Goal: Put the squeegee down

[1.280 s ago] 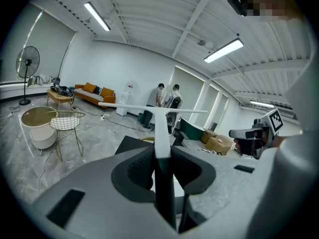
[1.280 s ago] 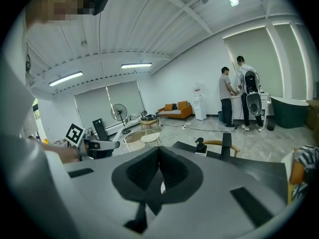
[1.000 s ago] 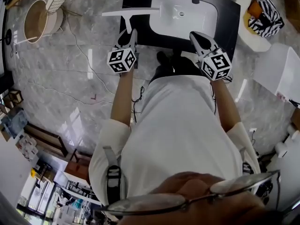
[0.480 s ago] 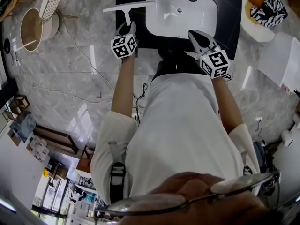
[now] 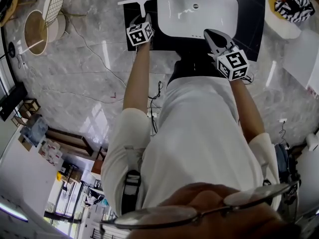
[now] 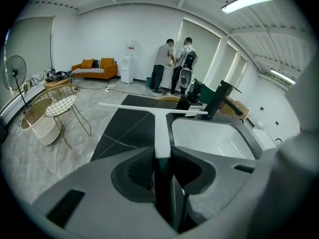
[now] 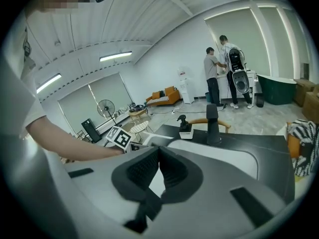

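Note:
A white T-shaped squeegee [image 5: 143, 4] hangs over the left part of the black countertop [image 5: 249, 19], beside the white sink [image 5: 219, 19]. My left gripper [image 5: 142, 20] is shut on its handle, and the blade lies crosswise ahead of the jaws. In the left gripper view the squeegee's handle [image 6: 161, 131] runs straight out from between the pads of the left gripper [image 6: 162, 156]. My right gripper [image 5: 209, 33] hovers at the sink's near right rim, shut with nothing in it. In the right gripper view the right gripper [image 7: 158, 151] has its jaws closed tip to tip.
A black faucet [image 7: 213, 123] stands behind the sink [image 7: 224, 156]. A round basket and a wire chair [image 5: 45, 19] stand on the marble floor at the left, with cables nearby. A striped cushion [image 5: 291, 1] lies at the far right. Two people [image 6: 174, 66] stand far off.
My left gripper has carried the squeegee forward and lower, out over the countertop's left part. The right gripper has shifted a little toward the sink.

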`<state>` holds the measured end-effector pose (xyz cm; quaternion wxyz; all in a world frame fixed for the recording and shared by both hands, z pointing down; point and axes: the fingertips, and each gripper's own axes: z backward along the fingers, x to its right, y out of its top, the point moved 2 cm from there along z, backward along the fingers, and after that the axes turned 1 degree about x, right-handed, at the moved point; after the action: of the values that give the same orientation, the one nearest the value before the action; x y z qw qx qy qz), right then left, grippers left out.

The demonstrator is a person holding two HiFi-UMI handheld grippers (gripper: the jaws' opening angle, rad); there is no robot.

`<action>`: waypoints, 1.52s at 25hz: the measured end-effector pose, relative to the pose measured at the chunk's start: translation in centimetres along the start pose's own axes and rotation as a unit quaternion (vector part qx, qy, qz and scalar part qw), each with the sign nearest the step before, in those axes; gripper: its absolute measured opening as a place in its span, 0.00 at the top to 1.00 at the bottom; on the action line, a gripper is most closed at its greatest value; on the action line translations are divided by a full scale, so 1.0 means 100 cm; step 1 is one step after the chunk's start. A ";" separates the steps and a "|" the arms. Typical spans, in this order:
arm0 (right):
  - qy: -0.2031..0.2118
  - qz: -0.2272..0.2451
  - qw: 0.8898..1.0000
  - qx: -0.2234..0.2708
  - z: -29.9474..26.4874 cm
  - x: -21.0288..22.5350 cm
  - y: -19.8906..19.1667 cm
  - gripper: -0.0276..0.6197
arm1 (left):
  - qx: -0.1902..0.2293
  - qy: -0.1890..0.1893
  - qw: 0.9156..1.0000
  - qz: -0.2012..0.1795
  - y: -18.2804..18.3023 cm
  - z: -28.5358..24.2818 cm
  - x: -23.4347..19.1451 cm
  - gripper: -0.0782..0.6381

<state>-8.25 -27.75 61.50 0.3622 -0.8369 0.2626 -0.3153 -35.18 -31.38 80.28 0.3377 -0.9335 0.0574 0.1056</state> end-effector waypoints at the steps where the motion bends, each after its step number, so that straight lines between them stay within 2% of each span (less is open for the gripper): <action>1: 0.001 -0.003 1.000 -0.002 -0.002 0.000 -0.002 0.95 | -0.006 0.003 1.000 -0.002 -0.002 -0.003 -0.002 0.76; 11: 0.009 -0.019 1.000 -0.014 -0.011 0.011 -0.004 0.95 | -0.054 0.045 0.997 -0.023 -0.012 -0.028 -0.019 0.76; 20: 0.009 -0.027 0.999 -0.018 -0.013 0.017 -0.006 0.95 | -0.068 0.079 0.994 -0.032 -0.018 -0.034 -0.028 0.76; 24: 0.009 -0.026 0.999 -0.019 -0.012 0.019 -0.007 0.95 | -0.054 0.074 0.995 -0.034 -0.015 -0.033 -0.025 0.75; 27: 0.011 -0.024 1.000 -0.017 -0.012 0.018 -0.006 0.95 | -0.045 0.067 0.996 -0.031 -0.013 -0.030 -0.022 0.69; 38: 0.019 0.008 1.000 -0.003 -0.004 -0.003 0.006 0.95 | 0.002 0.072 0.997 -0.009 -0.001 0.013 -0.021 0.69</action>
<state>-8.90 -28.12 61.15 0.3574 -0.8298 0.2767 -0.3273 -37.41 -30.35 79.88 0.3353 -0.9386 0.0732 0.0353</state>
